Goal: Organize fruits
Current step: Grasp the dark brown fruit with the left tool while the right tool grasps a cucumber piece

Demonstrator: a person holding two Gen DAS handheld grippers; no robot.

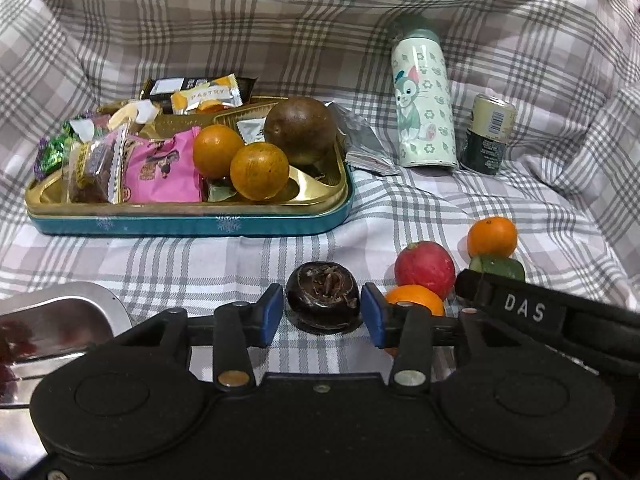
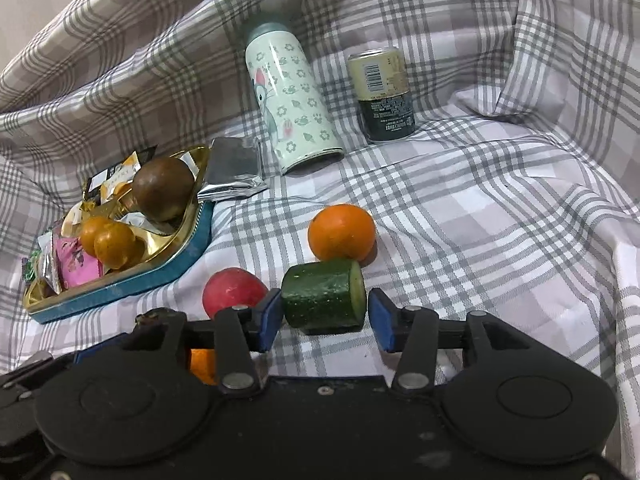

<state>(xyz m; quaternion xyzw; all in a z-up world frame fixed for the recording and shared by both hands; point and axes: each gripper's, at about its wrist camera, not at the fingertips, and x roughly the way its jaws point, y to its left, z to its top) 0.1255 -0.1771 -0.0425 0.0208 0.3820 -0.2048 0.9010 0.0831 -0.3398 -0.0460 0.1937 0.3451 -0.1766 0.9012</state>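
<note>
left hand-held gripper [image 1: 322, 314]: pads apart, flanking dark round fruit [image 1: 322, 302] without touching | right hand-held gripper [image 2: 325, 318]: apart, gaps beside cucumber piece [image 2: 324, 294] | both on plaid cloth [image 2: 460, 220]

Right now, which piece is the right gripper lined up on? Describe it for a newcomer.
Start at the teal tin, then go right across the plaid cloth. Just below the lone orange lies a cucumber chunk: the only dark green, flat-cut piece among round fruit.

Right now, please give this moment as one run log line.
left gripper: open around dark brown round fruit | right gripper: open around green cucumber piece | both on checked cloth
</note>
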